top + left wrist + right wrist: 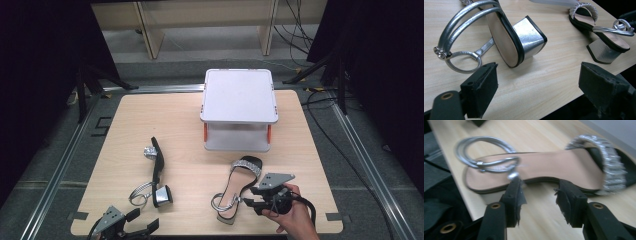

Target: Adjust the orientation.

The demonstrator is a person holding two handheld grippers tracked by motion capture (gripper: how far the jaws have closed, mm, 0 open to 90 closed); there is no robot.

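On the worktop [125, 115], a rack [239, 95] waits far. The upright sandal [239, 186] sits near-right, right tool [252, 201] half-open beside its sole, poised to grip. Left tool [134, 221] gapes, empty, facing the tipped sandal [157, 170].

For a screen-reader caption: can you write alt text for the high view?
On a wooden table, the right hand-held gripper reaches the side of an upright silver sandal. A second sandal lies on its side near the open left hand-held gripper. A white two-tier stand sits behind.
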